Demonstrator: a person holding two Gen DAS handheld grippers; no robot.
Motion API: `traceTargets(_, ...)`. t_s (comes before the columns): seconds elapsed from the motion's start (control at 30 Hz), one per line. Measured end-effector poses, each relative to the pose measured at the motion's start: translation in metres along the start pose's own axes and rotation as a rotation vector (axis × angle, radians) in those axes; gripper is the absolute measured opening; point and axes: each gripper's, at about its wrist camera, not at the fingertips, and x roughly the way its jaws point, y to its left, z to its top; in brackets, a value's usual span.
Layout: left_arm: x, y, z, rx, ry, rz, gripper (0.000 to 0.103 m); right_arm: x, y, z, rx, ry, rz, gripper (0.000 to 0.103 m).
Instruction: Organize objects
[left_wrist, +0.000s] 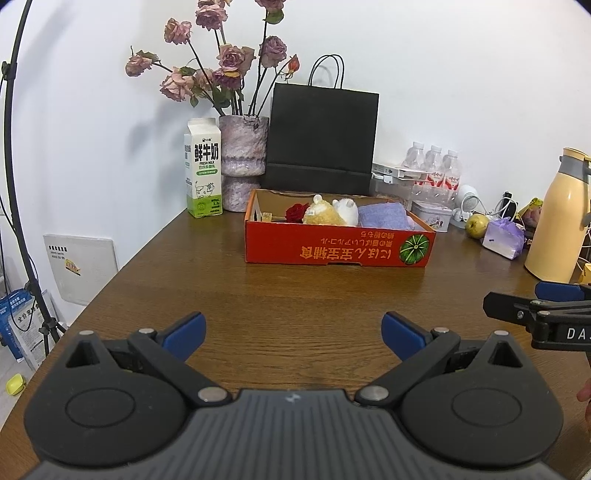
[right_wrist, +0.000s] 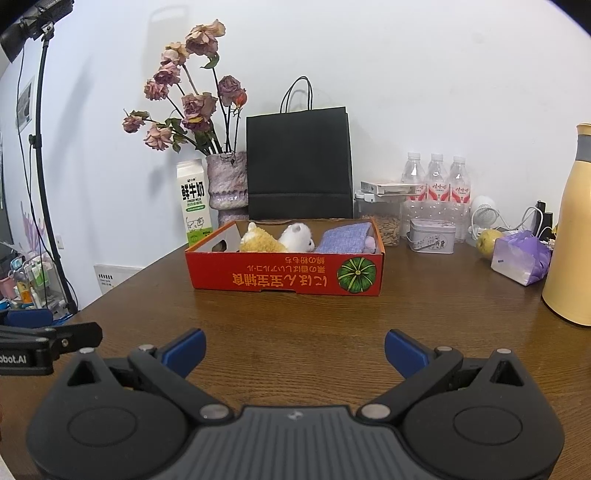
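Note:
A red cardboard box (left_wrist: 332, 251) (right_wrist: 280, 277) stands on the brown wooden table. It holds a yellow plush toy (left_wrist: 323, 214) (right_wrist: 256, 240), a white plush toy (left_wrist: 347, 210) (right_wrist: 299, 236), a purple cloth (left_wrist: 384, 216) (right_wrist: 343, 238) and a red rose (left_wrist: 297, 212). My left gripper (left_wrist: 293, 334) is open and empty, held over the table in front of the box. My right gripper (right_wrist: 293, 350) is also open and empty, at the same distance from the box. Each gripper shows at the edge of the other's view: the right one (left_wrist: 535, 310), the left one (right_wrist: 48, 339).
Behind the box stand a milk carton (left_wrist: 203, 170), a vase of dried roses (left_wrist: 243, 162), a black paper bag (left_wrist: 321, 136) and water bottles (right_wrist: 436, 181). At the right are a tin (right_wrist: 432, 236), a pear (right_wrist: 487, 238), a purple packet (right_wrist: 521, 258) and a yellow flask (right_wrist: 569, 229).

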Motion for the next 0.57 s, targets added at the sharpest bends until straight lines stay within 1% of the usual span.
traceTargets(0.43,0.0000,-0.0018,0.0011,0.007,0.014,0.006,0.103,0.0000,0.0004,-0.0004,0.000,0.002,-0.001,0.103)
traceTargets(0.57,-0.0022,-0.0030,0.0012,0.011,-0.006,0.018,0.103,-0.0002,0.0003,-0.0004,-0.001,0.003,0.001,0.103)
